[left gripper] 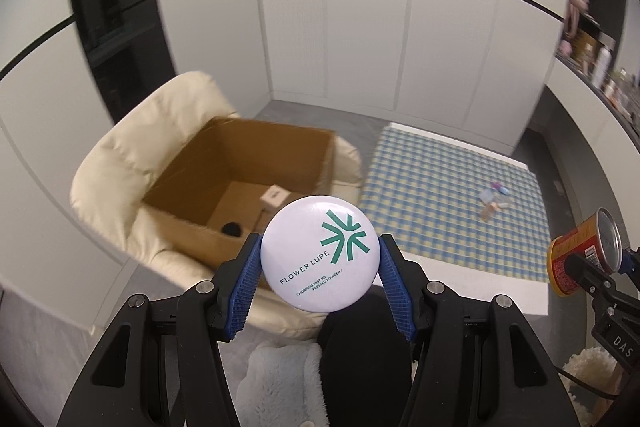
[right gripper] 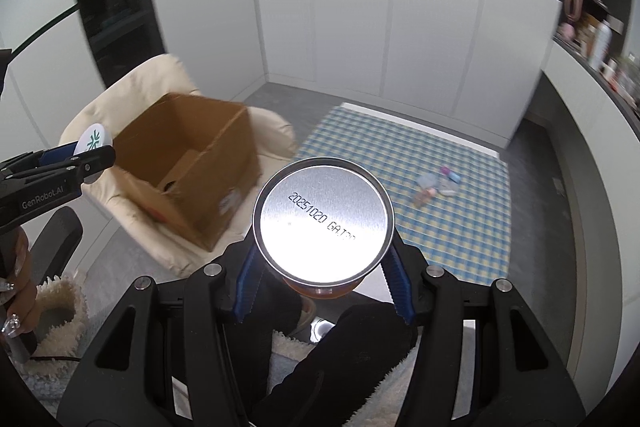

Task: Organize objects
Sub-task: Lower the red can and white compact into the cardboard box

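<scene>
My left gripper (left gripper: 320, 259) is shut on a round white powder compact (left gripper: 320, 253) with a green logo, held in the air short of an open cardboard box (left gripper: 240, 179). That box sits on a cream armchair (left gripper: 120, 163) and holds a small white carton (left gripper: 274, 195) and a dark object (left gripper: 233, 227). My right gripper (right gripper: 324, 247) is shut on an orange can (right gripper: 323, 221), its silver end facing the camera. The same can (left gripper: 580, 257) shows at the right edge of the left wrist view. In the right wrist view the left gripper (right gripper: 86, 157) hangs beside the box (right gripper: 192, 167).
A blue-and-yellow checked mat (left gripper: 452, 195) lies on the floor right of the armchair, with several small items (left gripper: 494, 197) on it. White cabinet doors (left gripper: 360, 27) stand behind. A cluttered shelf (left gripper: 600, 67) runs along the right. A person's dark legs (right gripper: 340, 355) and a fluffy rug are below.
</scene>
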A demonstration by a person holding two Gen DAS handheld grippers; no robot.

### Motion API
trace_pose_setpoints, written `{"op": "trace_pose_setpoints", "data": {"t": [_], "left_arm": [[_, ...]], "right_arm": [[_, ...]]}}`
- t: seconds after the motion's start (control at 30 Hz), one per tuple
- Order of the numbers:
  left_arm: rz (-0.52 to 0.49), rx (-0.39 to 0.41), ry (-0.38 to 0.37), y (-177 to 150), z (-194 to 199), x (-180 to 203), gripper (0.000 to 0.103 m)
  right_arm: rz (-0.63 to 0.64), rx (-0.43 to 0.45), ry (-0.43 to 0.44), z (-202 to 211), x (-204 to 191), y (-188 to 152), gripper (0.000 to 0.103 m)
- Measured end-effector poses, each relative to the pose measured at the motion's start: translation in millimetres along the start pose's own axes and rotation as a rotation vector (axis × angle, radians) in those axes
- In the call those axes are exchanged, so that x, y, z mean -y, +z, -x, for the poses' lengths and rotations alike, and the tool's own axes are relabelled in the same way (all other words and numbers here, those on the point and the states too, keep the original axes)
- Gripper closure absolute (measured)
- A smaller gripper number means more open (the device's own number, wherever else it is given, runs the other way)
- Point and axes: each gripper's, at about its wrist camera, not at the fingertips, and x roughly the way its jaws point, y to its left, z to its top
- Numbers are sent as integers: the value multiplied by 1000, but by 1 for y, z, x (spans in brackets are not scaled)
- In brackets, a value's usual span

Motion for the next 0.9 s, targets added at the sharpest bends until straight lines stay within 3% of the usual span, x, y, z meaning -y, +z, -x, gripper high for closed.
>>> {"op": "trace_pose_setpoints", "data": {"t": [0.4, 0.57, 0.9], "left_arm": [[142, -28, 135, -7, 0, -74, 45], [142, -38, 166, -4, -10, -88, 45], [87, -46, 89, 17, -38, -88, 45]], "right_arm": [[182, -39, 184, -48, -95, 30, 47], [243, -40, 228, -61, -127, 37, 47], [302, -72, 244, -87, -159, 41, 47]]}}
